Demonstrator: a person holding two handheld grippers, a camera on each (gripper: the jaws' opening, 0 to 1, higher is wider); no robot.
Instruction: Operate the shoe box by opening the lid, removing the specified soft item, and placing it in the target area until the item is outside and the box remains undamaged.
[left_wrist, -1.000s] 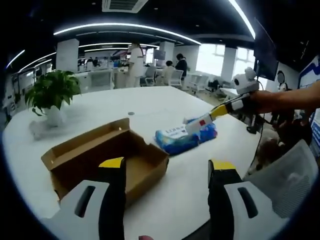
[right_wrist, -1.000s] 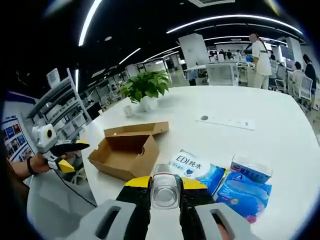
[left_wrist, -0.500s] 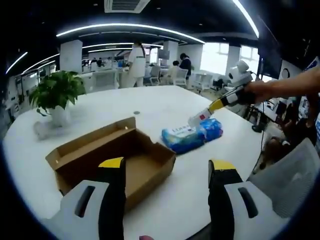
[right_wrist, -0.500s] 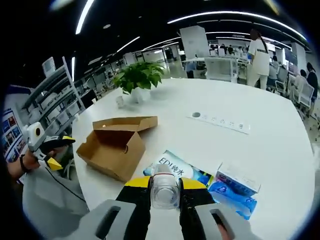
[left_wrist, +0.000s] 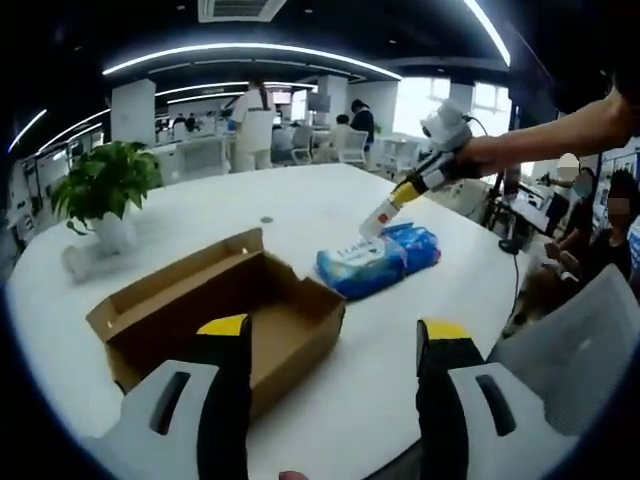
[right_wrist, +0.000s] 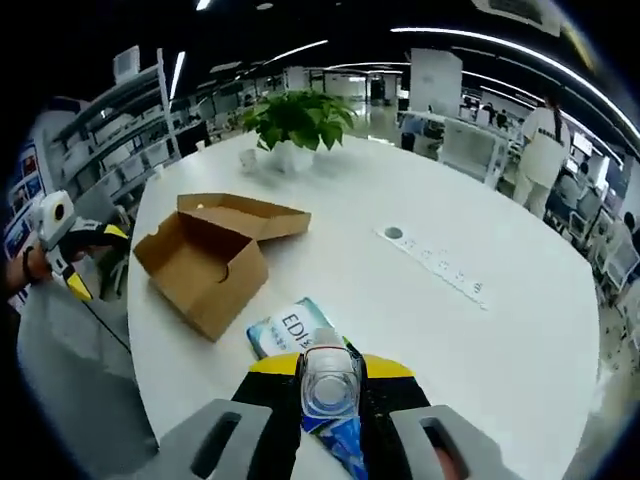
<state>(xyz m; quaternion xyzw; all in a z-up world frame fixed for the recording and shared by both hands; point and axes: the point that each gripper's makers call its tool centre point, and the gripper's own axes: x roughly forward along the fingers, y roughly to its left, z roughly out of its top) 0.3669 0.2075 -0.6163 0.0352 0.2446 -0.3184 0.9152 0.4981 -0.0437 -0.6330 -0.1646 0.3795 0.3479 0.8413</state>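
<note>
Shoe box (left_wrist: 215, 315) open near table (left_wrist: 330, 200) edge; wipes pack (left_wrist: 375, 262) beside.

- Large white round table (left_wrist: 300, 215) is spanning the foreground.
- Green leafy plant in a white pot (left_wrist: 103, 195) is sitting near the table's far edge.
- Long white strip with a small round grey disc at one end (right_wrist: 432, 262) is lying flat on the tabletop.
- People are standing and sitting among the desks behind.
</note>
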